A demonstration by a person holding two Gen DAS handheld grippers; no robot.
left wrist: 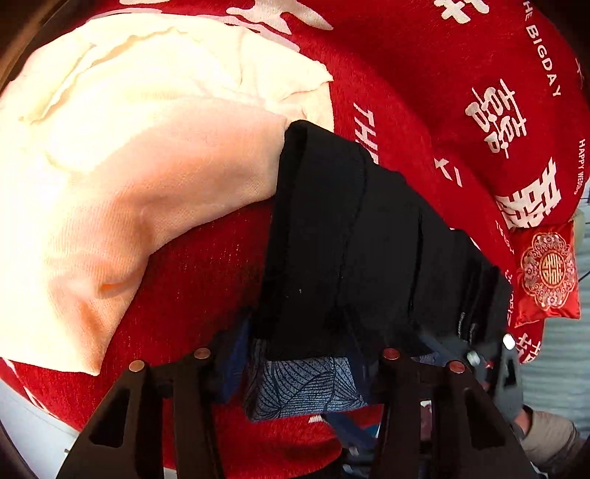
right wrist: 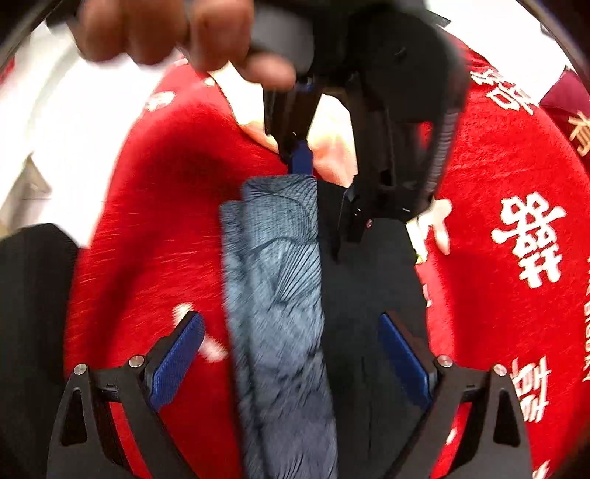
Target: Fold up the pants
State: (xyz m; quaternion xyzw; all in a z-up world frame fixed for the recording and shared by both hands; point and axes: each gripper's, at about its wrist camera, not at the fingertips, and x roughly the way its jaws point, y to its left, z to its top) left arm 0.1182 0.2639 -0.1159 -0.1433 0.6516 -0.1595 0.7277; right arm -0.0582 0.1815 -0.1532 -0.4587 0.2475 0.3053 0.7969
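Your left gripper (left wrist: 295, 353) is clamped on the near end of the pants (left wrist: 343, 235); the black fabric runs away from its fingers in a folded strip, with the grey leaf-patterned lining (left wrist: 306, 383) showing at the pinched edge. The pants lie on a red cloth (left wrist: 424, 66) printed with white characters, and their far end touches a cream garment (left wrist: 140, 140) spread just beside them on the same cloth; a small red embroidered pouch (left wrist: 549, 272) sits near the cloth's right edge.

From your right wrist, your right gripper (right wrist: 291, 353) stands wide open, its blue pads (right wrist: 177, 361) apart on either side of the strip and touching nothing that you can make out; the grey lining (right wrist: 276, 294) lies along the left of the strip and the black fabric (right wrist: 368, 294) along the right. At the far end your left gripper (right wrist: 302, 162) grips the pants, with your hand (right wrist: 177, 33) on its handle above; this view is blurred.
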